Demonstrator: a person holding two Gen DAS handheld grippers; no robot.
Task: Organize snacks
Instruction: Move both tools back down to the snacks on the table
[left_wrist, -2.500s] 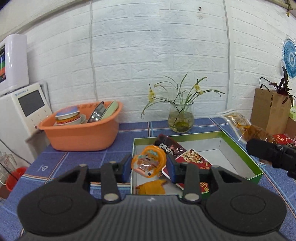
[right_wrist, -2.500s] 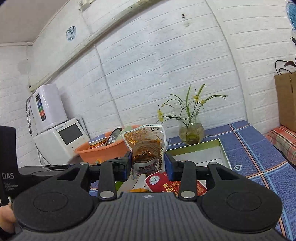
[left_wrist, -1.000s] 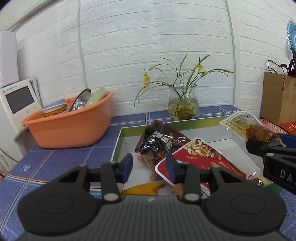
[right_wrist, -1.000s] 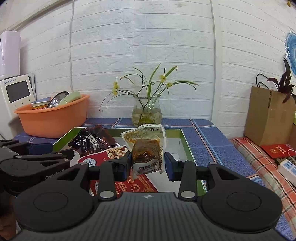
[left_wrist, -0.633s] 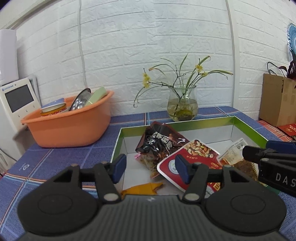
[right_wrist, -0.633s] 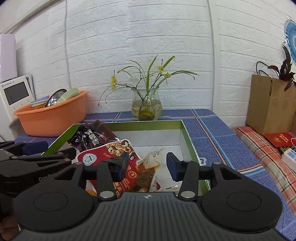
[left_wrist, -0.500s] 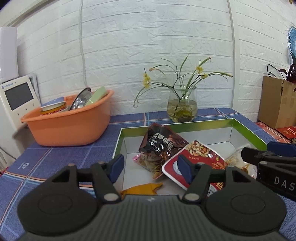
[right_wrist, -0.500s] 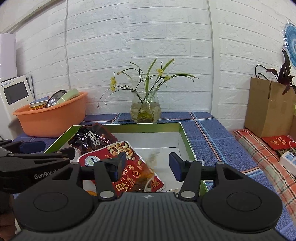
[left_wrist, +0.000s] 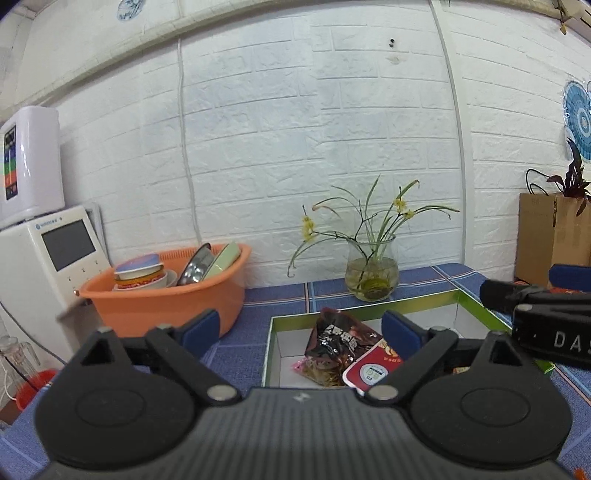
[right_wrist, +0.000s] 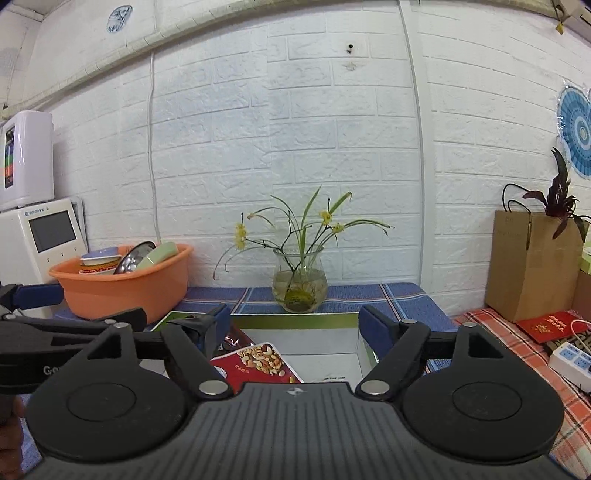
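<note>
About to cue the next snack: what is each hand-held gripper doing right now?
Left hand-held gripper: open, jaws have just been opening, nothing between them.
Right hand-held gripper: open, jaws have just been opening, nothing between them.

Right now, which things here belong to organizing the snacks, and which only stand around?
For the job:
- green-rimmed box
- dark snack bag
- red nut packet
- left gripper and right gripper, both open and empty

Just around:
- orange basin of dishes
- flower vase
- brown paper bag
- power strip
</note>
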